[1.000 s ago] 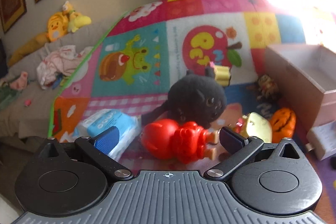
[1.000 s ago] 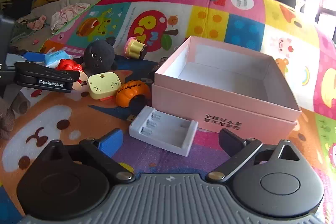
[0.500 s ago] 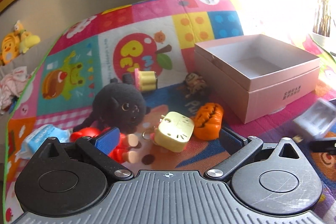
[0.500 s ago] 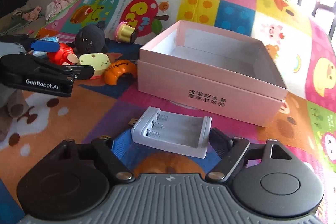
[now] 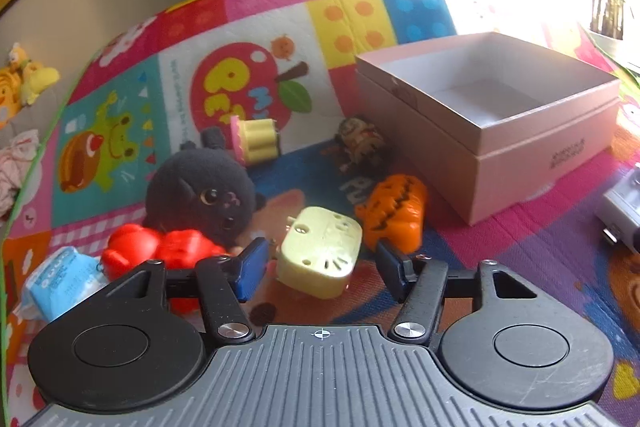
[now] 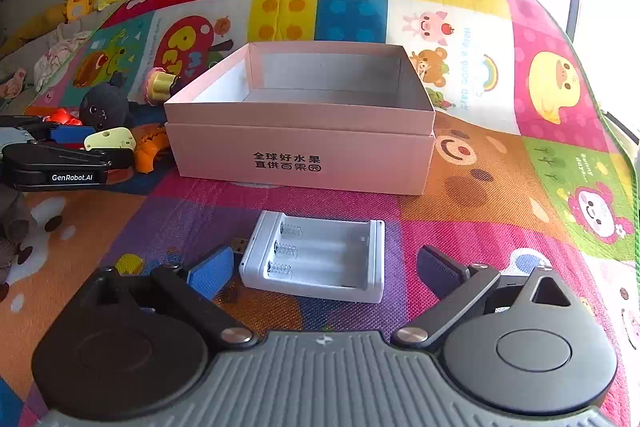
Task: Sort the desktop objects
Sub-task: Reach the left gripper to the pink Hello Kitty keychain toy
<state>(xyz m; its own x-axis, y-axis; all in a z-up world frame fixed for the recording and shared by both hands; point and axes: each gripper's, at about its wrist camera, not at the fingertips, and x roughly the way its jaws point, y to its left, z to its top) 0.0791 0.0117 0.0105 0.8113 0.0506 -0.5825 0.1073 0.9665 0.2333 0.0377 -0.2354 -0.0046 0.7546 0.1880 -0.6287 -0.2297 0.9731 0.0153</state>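
Note:
My left gripper (image 5: 320, 247) points down at a pale yellow cat-face toy (image 5: 320, 257) on the play mat. Its jaws are closing, with the toy between the blue pads (image 5: 250, 269) and a small gap on each side. The right wrist view shows that toy (image 6: 110, 139) between the left gripper's fingers (image 6: 72, 167). My right gripper (image 6: 326, 253) straddles a white battery case (image 6: 316, 259) with a USB plug. Its jaws are opening and do not touch the case. An open pink box (image 6: 300, 155) stands just beyond the case, empty inside.
Around the yellow toy lie a black plush (image 5: 204, 195), a red figure (image 5: 160, 251), an orange pumpkin (image 5: 396, 215), a cupcake toy (image 5: 256, 141), a brown figure (image 5: 360, 143) and a blue tissue pack (image 5: 60, 275). The pink box (image 5: 520, 163) stands to their right.
The left gripper swung right from the red figure to the yellow toy and its jaws narrowed around it. The right gripper's jaws pinched in at the battery case, then spread wide again.

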